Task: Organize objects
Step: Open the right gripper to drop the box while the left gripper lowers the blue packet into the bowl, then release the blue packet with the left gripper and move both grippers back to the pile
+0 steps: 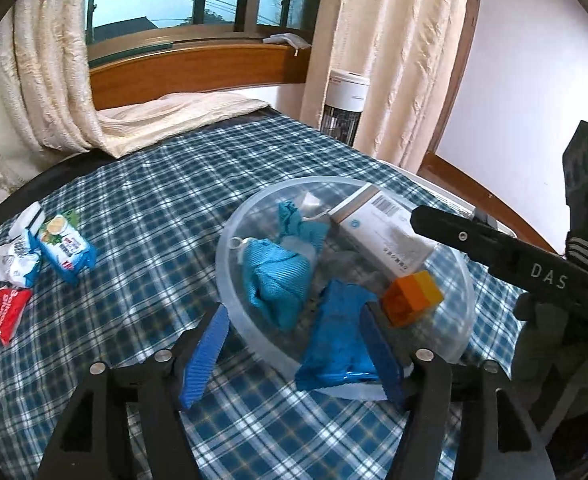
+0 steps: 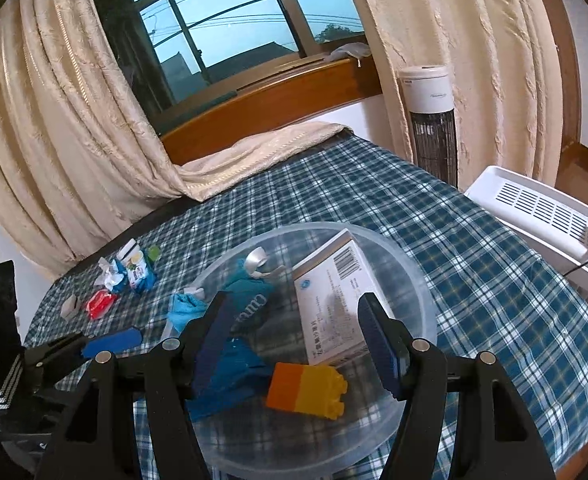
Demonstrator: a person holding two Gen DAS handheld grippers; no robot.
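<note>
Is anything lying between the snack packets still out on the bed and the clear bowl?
Nothing visible does. Only bare checked bedspread lies between the snack packets and the clear bowl. The left gripper hangs open at the bowl's near rim.

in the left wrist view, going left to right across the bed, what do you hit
red packet → blue and white snack pack → left gripper, its jaws open around the near rim of the clear bowl → orange and yellow block inside the bowl → right gripper coming in from the right
</note>
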